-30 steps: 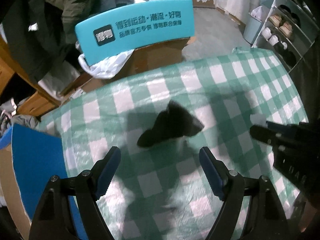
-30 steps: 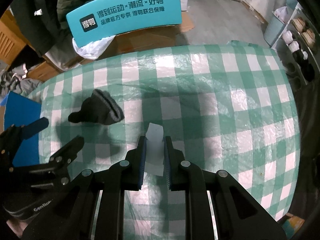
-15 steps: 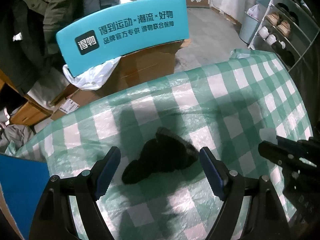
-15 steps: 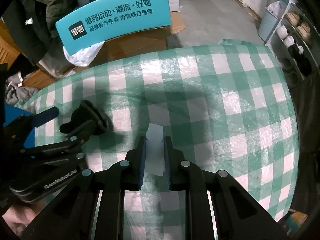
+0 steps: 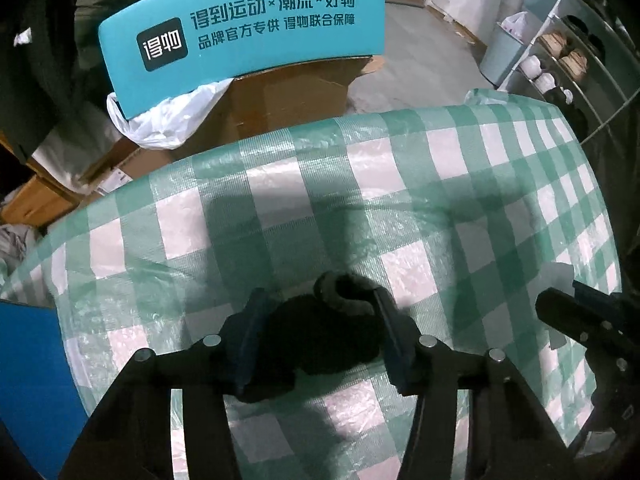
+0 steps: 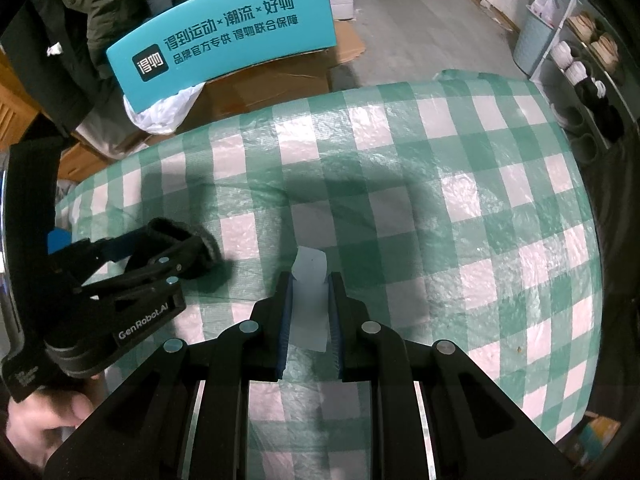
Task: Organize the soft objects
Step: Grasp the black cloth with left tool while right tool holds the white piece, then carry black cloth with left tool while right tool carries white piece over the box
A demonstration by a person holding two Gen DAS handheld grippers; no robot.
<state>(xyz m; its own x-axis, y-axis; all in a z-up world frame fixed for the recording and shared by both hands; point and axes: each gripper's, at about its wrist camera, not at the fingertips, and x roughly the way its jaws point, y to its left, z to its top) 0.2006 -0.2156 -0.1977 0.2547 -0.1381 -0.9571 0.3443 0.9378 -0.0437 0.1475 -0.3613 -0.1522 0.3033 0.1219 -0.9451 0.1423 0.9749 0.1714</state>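
Left tongs (image 5: 318,320) seemingly grip black sock (image 5: 320,332); right tongs (image 6: 310,304) pinch white strip (image 6: 309,300).

A desk (image 6: 460,184) covered in green-and-white checked plastic sheeting is carrying a single dark knitted item (image 5: 320,332), which is lying directly on the sheeting between the fingers of the left gripper (image 5: 318,340) and left of the right gripper (image 6: 310,320).
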